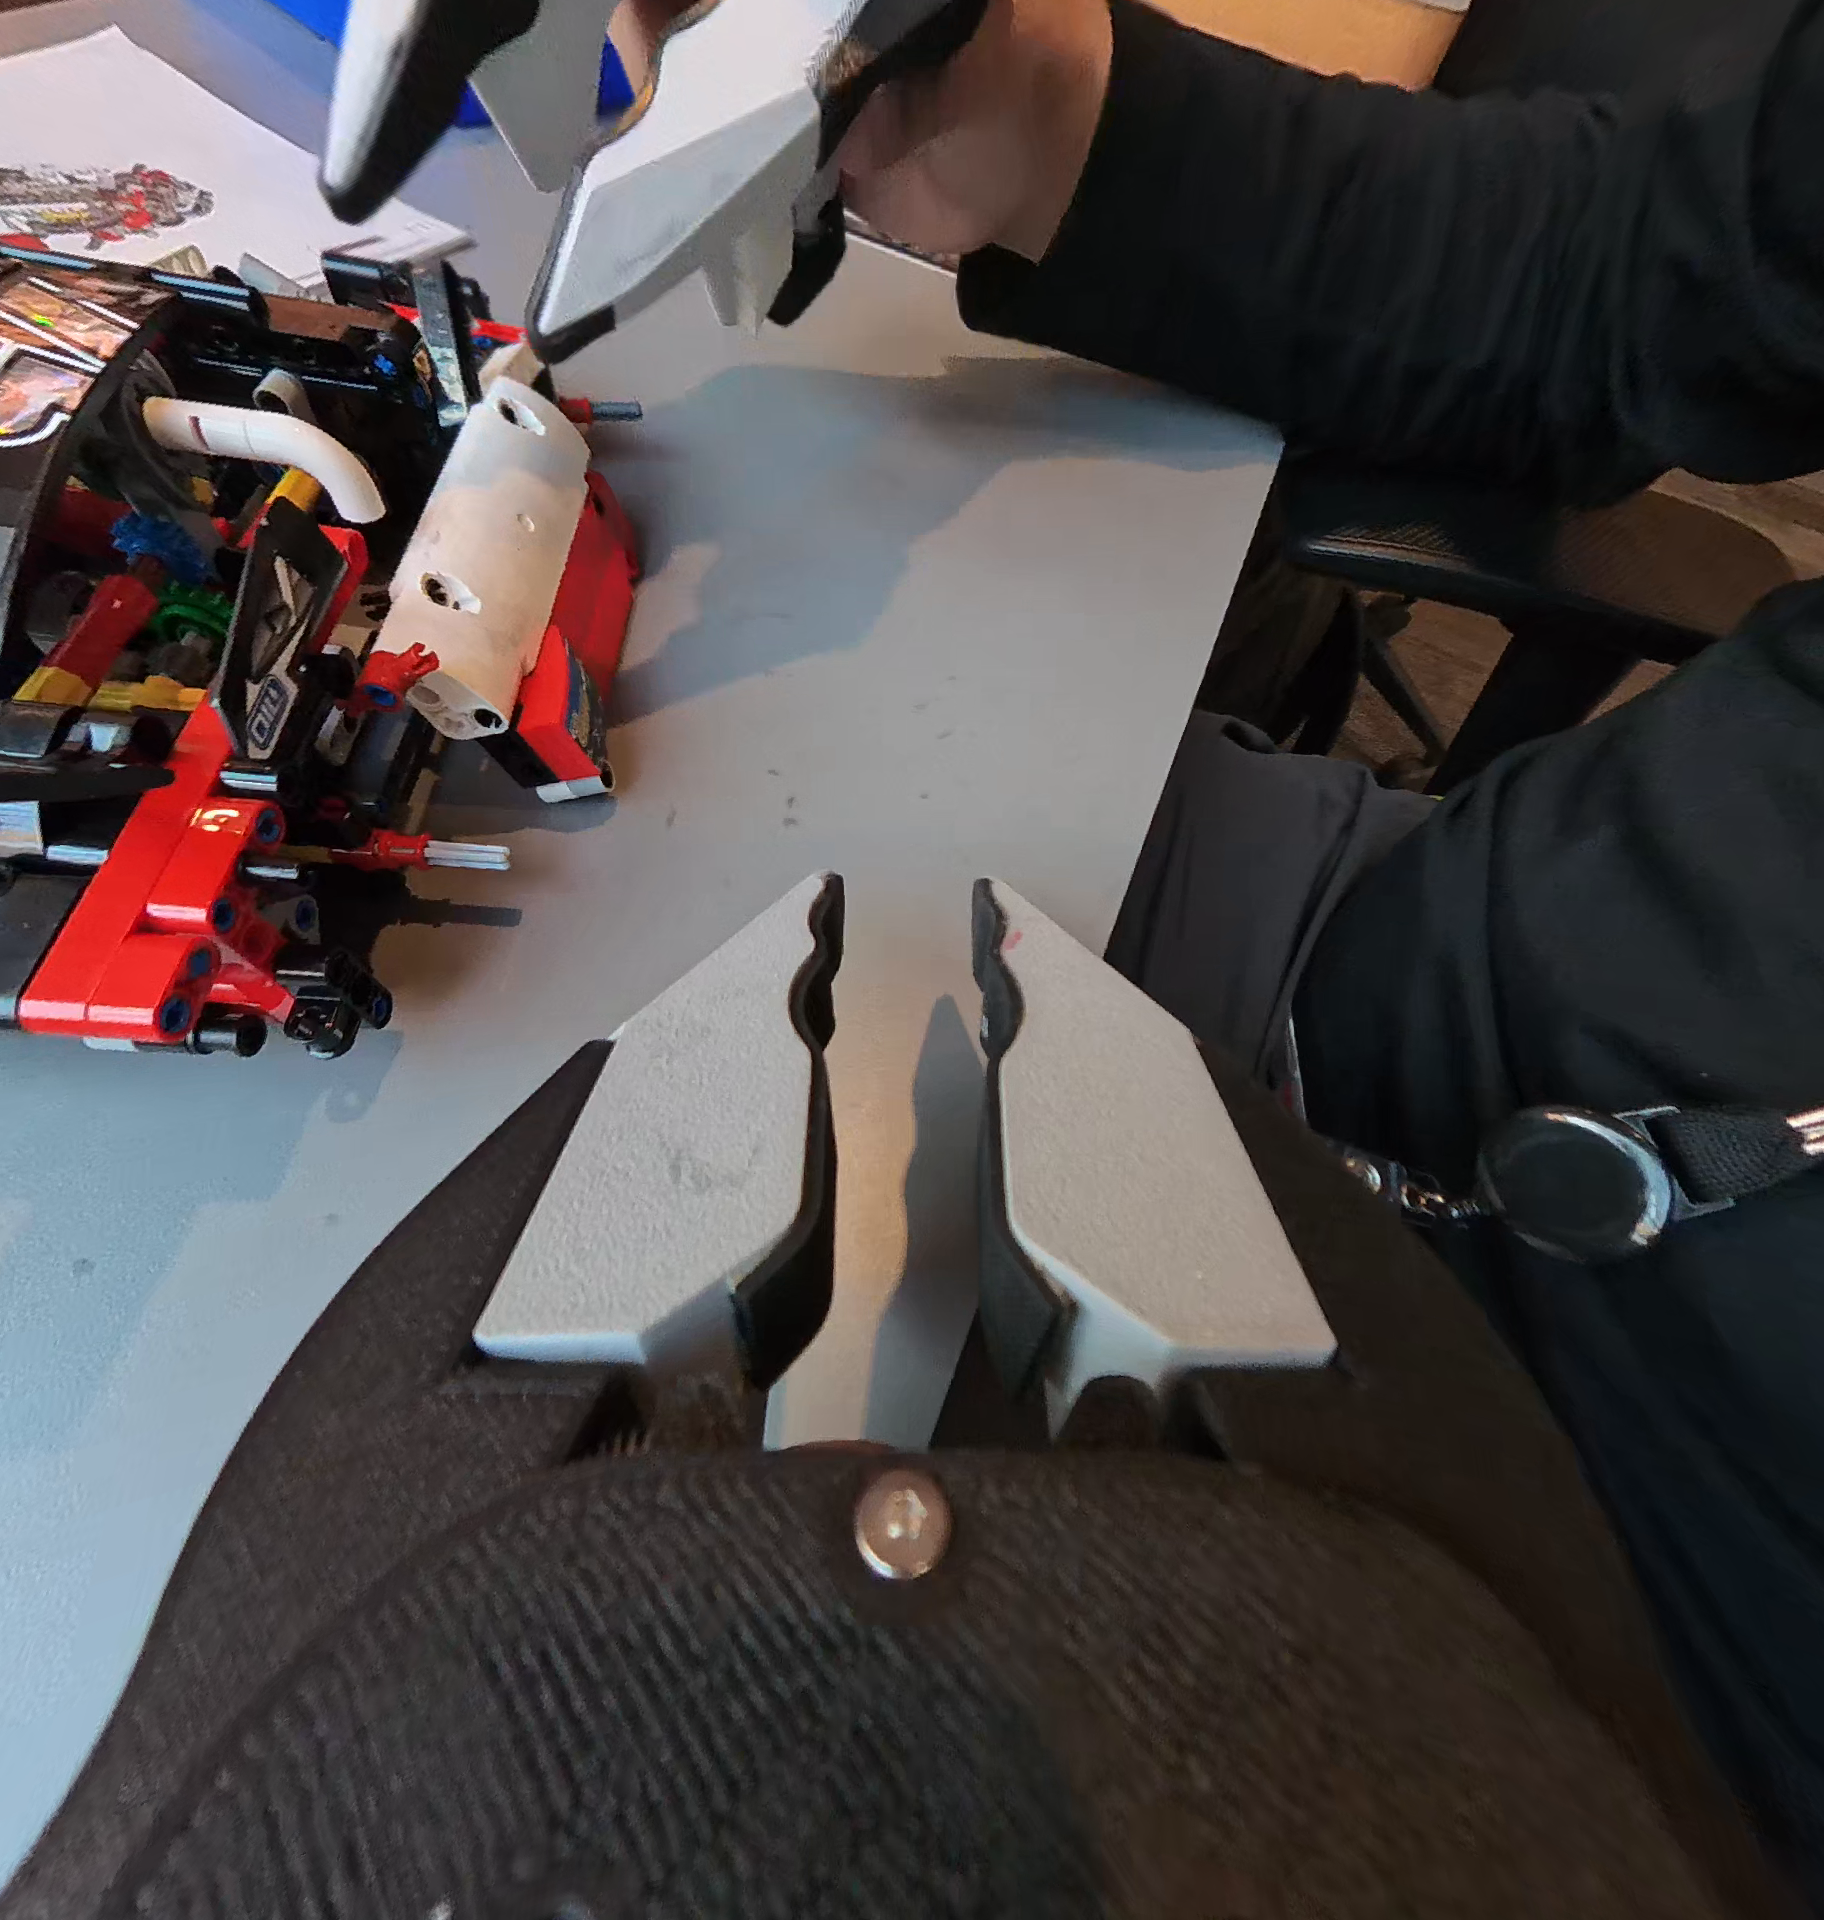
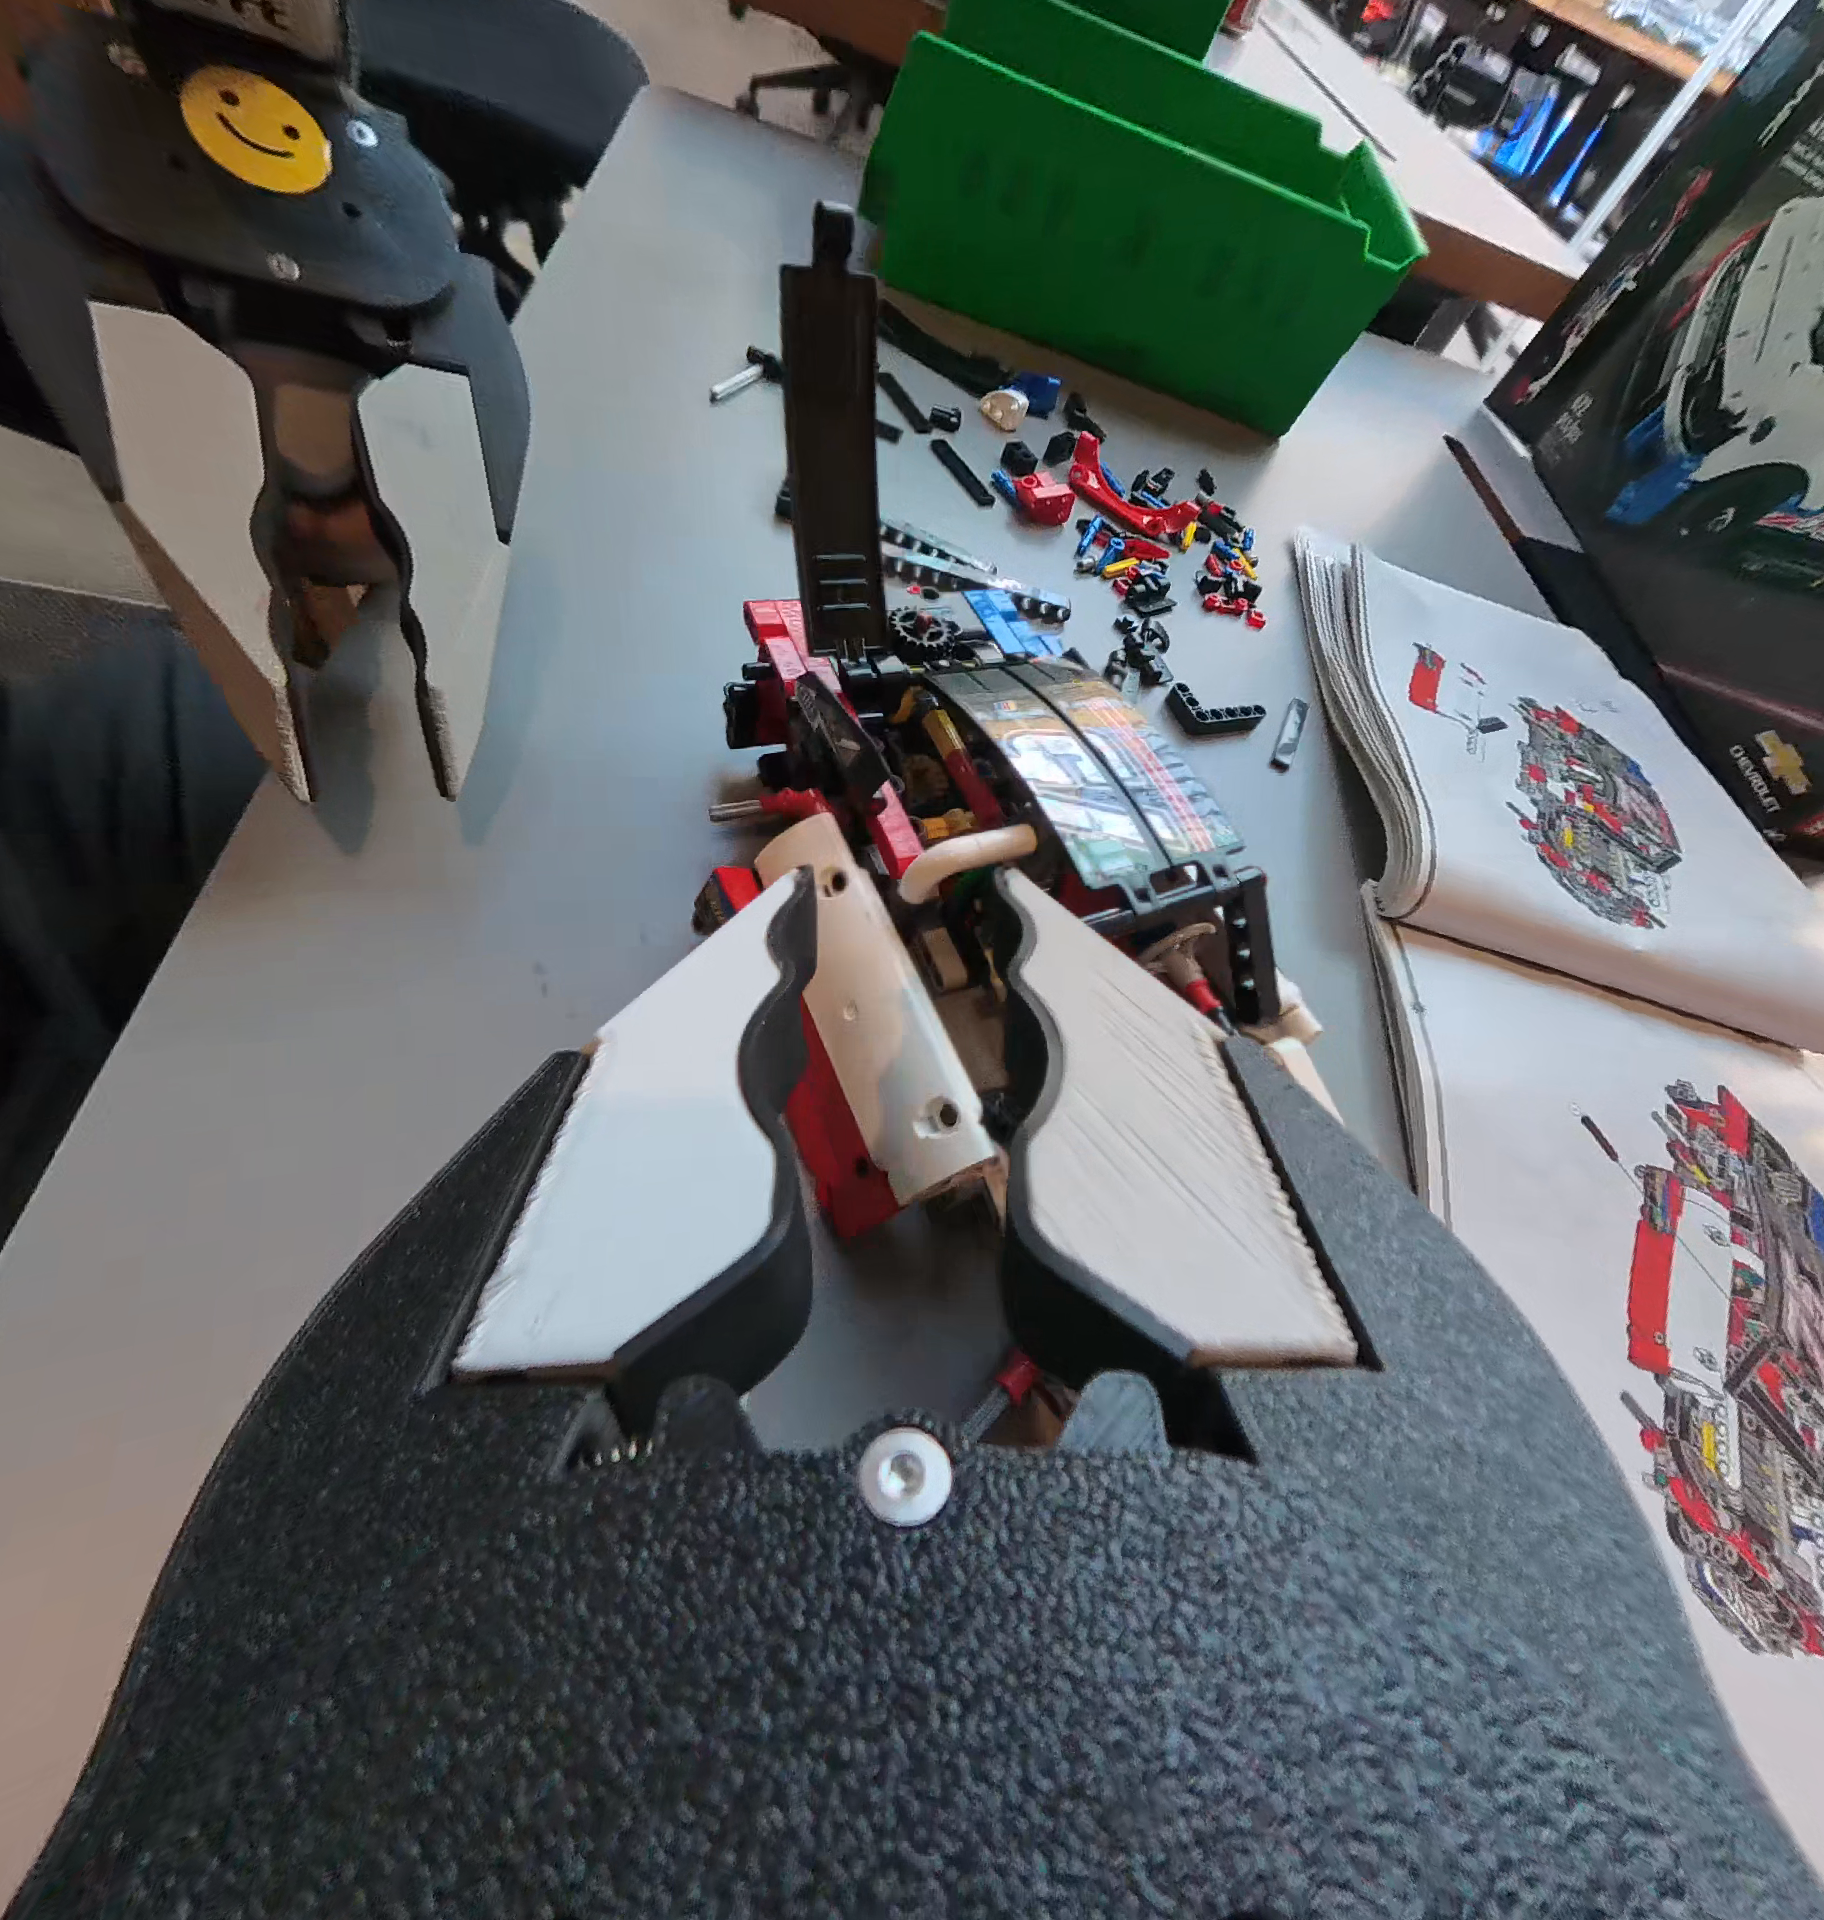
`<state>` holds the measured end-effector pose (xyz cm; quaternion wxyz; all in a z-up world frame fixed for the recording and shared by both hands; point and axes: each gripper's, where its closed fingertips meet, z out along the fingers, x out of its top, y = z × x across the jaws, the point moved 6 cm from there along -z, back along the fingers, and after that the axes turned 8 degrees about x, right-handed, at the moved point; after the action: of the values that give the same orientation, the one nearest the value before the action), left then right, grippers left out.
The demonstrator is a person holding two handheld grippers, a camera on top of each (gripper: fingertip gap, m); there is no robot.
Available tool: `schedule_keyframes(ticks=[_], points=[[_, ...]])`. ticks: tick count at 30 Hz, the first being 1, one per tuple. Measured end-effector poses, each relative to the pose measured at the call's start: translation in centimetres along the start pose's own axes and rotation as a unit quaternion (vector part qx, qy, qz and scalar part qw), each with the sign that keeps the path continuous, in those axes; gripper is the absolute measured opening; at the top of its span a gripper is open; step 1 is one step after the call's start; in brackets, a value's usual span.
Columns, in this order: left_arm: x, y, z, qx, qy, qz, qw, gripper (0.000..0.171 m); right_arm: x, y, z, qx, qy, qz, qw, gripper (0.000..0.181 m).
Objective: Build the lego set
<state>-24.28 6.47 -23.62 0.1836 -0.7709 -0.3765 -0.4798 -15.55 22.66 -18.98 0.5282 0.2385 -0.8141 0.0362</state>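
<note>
The part-built lego car (image 1: 191,727) in red, black and white lies on the grey table (image 1: 835,644); it also shows in the right wrist view (image 2: 1043,790). A white side panel (image 1: 492,551) runs along its near side. My left gripper (image 1: 908,904) is open and empty, low over bare table to the right of the car. My right gripper (image 2: 908,894) is open and hangs over the car's end, with the white panel (image 2: 877,1039) seen between its fingers. From the left wrist view the right gripper (image 1: 451,270) sits above the car, one fingertip (image 1: 560,332) close to the panel's top.
Loose small lego parts (image 2: 1147,540) lie beyond the car. A green bin (image 2: 1126,260) stands behind them. An open instruction booklet (image 2: 1562,810) and the set's box (image 2: 1718,416) are on the right. A black panel (image 2: 835,436) stands up from the car. The table edge (image 1: 1188,665) is near.
</note>
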Motion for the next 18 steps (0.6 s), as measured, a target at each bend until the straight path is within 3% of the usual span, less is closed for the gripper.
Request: schedule_keyframes(ticks=[11,16,18], points=[[0.2,-1.7,0.2,0.054,-0.003,-0.069,0.996,0.017,-0.6,-0.3,3.0,0.026,-0.122,-0.082,0.989,0.028],[0.0,-1.6,0.5,0.049,-0.022,-0.069,0.996,0.018,-0.9,0.1,1.5,0.042,-0.136,-0.056,0.988,0.030],[-0.1,-1.5,0.6,0.045,-0.026,-0.066,0.996,0.018,-1.6,0.1,1.5,0.060,-0.157,-0.035,0.985,0.040]])
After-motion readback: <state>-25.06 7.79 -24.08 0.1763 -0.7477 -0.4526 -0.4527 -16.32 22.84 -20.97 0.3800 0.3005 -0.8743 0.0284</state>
